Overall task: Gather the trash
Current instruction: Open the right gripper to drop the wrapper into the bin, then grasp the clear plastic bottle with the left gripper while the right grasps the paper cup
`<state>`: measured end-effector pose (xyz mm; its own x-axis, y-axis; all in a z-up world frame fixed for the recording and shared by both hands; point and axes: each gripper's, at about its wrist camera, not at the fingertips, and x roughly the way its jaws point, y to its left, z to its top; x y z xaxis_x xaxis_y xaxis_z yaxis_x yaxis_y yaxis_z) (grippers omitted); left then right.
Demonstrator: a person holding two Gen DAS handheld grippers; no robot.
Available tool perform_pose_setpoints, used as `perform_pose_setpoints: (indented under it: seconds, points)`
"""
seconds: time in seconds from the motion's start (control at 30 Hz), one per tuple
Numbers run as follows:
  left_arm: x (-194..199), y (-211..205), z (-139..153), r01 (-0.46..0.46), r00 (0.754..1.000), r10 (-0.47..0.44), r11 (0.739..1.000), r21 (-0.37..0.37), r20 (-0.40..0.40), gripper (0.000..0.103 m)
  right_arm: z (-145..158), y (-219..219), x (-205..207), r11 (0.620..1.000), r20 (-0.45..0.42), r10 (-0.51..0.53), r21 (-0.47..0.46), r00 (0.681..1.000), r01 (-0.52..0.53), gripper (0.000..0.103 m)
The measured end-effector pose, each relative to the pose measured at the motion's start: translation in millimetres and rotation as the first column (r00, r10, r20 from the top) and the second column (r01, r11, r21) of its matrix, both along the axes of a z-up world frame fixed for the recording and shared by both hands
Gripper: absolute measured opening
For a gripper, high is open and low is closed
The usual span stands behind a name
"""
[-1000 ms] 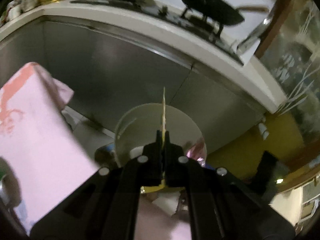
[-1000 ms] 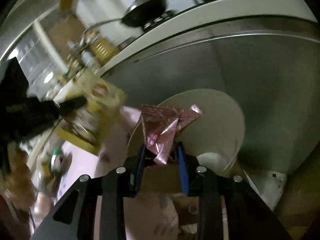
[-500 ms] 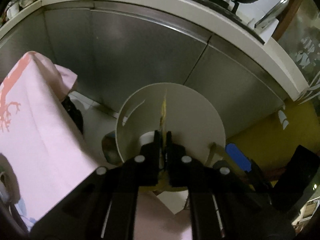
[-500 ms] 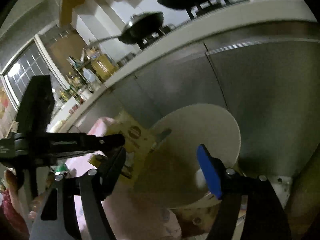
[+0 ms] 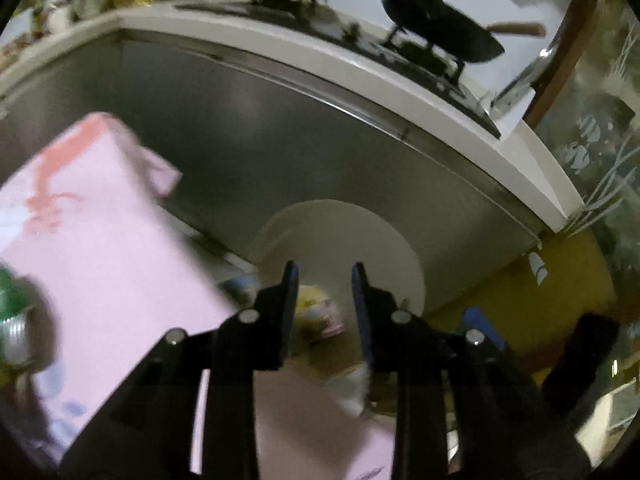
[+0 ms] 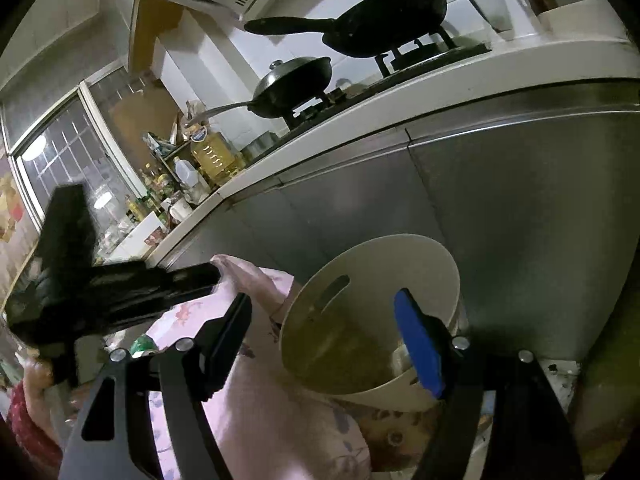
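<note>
A cream round bin (image 6: 372,272) stands on the floor against the steel cabinet, its mouth tilted toward me. In the left wrist view my left gripper (image 5: 325,270) hangs over the bin (image 5: 344,228) with its jaws opening. A yellow wrapper (image 5: 320,312) lies loose below them inside the bin, and the pads do not touch it. My right gripper (image 6: 324,300) stands open and wide in front of the bin, with nothing between its fingers. The left gripper (image 6: 212,278) shows to its left, pointing at the bin.
A pink patterned cloth (image 5: 100,232) covers a surface left of the bin, with a green can (image 5: 12,292) on it. Steel cabinet doors (image 6: 500,200) rise behind the bin. Two black pans (image 6: 296,84) sit on the stove above. A person's hand (image 6: 36,376) holds the left gripper.
The left jaws have parted and the yellow wrapper has dropped out of them into the bin. The right jaws let go of the pink foil wrapper, opened wide and rose.
</note>
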<state>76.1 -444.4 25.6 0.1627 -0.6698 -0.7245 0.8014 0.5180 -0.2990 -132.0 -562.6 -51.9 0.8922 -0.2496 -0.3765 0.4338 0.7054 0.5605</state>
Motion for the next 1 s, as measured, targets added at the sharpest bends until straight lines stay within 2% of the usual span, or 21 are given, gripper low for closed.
perform_pose_setpoints:
  seconds: [0.13, 0.23, 0.37, 0.47, 0.57, 0.67, 0.77, 0.83, 0.9, 1.0]
  points:
    - [15, 106, 28, -0.093, 0.996, 0.093, 0.995, -0.038, -0.004, 0.026, 8, 18, 9, 0.998, 0.019, 0.068, 0.009, 0.997, -0.068, 0.070]
    - [19, 189, 44, -0.208, 0.976, 0.211, 0.976, -0.058, 0.049, 0.027, 13, 43, 25, 0.987, 0.022, 0.161, 0.015, 0.987, -0.161, 0.063]
    - [19, 314, 54, -0.439, 0.888, 0.441, 0.897, -0.046, 0.129, 0.028, 21, 95, 58, 0.940, 0.000, 0.340, 0.001, 0.940, -0.340, 0.054]
    - [14, 377, 47, -0.546, 0.829, 0.547, 0.836, -0.043, 0.116, 0.031, 19, 129, 81, 0.886, 0.000, 0.463, 0.047, 0.887, -0.462, 0.049]
    - [13, 422, 32, -0.610, 0.788, 0.611, 0.791, -0.046, 0.066, 0.031, 13, 165, 104, 0.822, -0.024, 0.565, 0.102, 0.825, -0.560, 0.042]
    - [8, 443, 14, -0.614, 0.788, 0.615, 0.789, -0.033, 0.027, 0.031, 4, 205, 126, 0.743, -0.061, 0.665, 0.165, 0.745, -0.649, 0.039]
    - [3, 453, -4, -0.605, 0.796, 0.605, 0.796, -0.008, -0.004, 0.031, 2, 237, 138, 0.690, -0.129, 0.724, 0.168, 0.678, -0.704, 0.039]
    - [-1, 454, -18, -0.601, 0.798, 0.601, 0.799, 0.012, -0.047, 0.031, 4, 256, 136, 0.666, -0.171, 0.744, 0.110, 0.646, -0.738, 0.039]
    - [-8, 452, -33, -0.593, 0.800, 0.595, 0.804, 0.049, -0.079, 0.033, 9, 282, 133, 0.641, -0.233, 0.748, 0.009, 0.622, -0.768, 0.039]
    - [-11, 444, -49, -0.600, 0.789, 0.607, 0.794, 0.100, -0.096, 0.048, 7, 310, 133, 0.616, -0.330, 0.720, -0.101, 0.610, -0.781, 0.039]
